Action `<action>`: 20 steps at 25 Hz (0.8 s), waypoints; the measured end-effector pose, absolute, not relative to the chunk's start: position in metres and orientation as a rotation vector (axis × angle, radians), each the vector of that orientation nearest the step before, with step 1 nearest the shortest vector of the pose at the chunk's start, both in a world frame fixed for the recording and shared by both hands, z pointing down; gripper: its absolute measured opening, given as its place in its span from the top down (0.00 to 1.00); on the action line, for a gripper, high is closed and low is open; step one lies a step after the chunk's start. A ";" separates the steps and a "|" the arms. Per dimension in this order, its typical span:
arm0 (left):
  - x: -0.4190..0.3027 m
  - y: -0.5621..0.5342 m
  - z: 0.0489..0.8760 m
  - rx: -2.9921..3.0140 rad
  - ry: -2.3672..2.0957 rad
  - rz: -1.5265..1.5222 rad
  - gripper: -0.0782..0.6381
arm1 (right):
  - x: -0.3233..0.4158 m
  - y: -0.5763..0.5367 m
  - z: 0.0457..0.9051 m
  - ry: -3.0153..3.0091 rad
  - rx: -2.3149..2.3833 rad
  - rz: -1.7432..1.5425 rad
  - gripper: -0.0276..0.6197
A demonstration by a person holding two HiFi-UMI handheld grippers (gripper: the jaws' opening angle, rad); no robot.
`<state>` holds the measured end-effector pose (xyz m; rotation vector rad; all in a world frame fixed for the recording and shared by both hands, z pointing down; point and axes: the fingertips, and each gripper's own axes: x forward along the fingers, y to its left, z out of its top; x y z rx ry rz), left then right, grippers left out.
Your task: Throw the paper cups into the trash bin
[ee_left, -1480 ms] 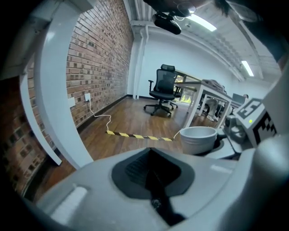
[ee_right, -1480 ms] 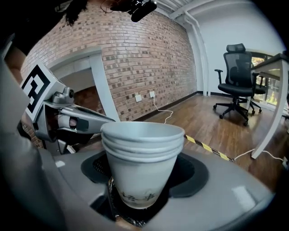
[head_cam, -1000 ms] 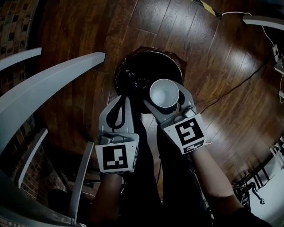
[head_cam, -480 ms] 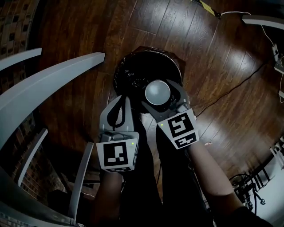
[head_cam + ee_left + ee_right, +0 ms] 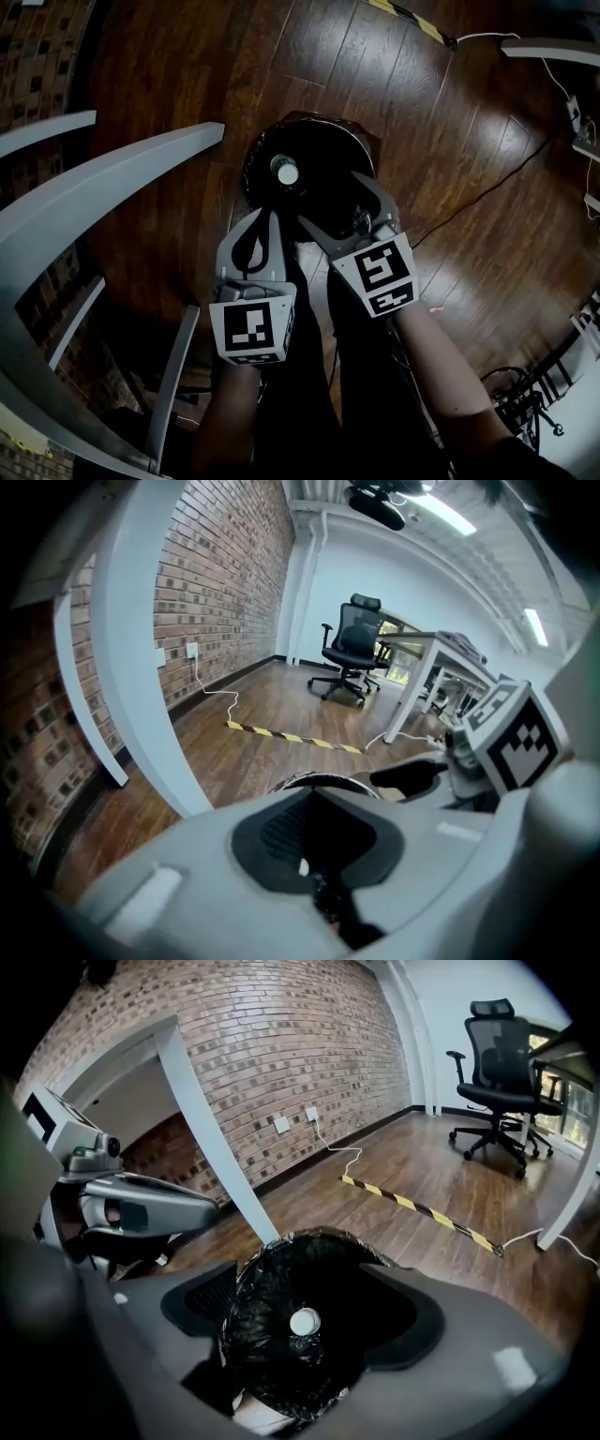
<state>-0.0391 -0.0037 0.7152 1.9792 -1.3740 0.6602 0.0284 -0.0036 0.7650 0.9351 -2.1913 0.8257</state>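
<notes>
A round trash bin (image 5: 361, 155) lined with a black bag stands on the wood floor just ahead of both grippers. One white paper cup (image 5: 286, 172) lies inside it, also seen deep in the bag as a small cup (image 5: 305, 1321) in the right gripper view. My right gripper (image 5: 330, 199) hangs over the bin's near rim. Its jaws are opening and nothing is between them. My left gripper (image 5: 265, 216) is beside it, at the bin's near left edge, shut and holding nothing.
Pale table legs (image 5: 103, 178) curve along the left side. A black cable (image 5: 487, 192) runs across the floor at right. A yellow-black tape strip (image 5: 422, 1208), an office chair (image 5: 352, 649) and a brick wall (image 5: 253, 1044) lie beyond the bin.
The cup was between the right gripper's jaws above the bin; the jaws have spread and the cup now lies down in the bag. The left gripper has hardly moved.
</notes>
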 end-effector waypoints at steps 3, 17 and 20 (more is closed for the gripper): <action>-0.037 -0.007 0.704 1.998 -1.381 0.636 0.88 | 0.027 -0.010 0.747 -2.207 0.946 0.812 0.33; -0.036 -0.040 0.588 2.067 -1.458 0.516 0.88 | 0.022 -0.054 0.611 -2.355 1.047 0.721 0.45; -0.033 -0.044 0.562 2.076 -1.478 0.483 0.88 | 0.023 -0.064 0.581 -2.385 1.085 0.670 0.51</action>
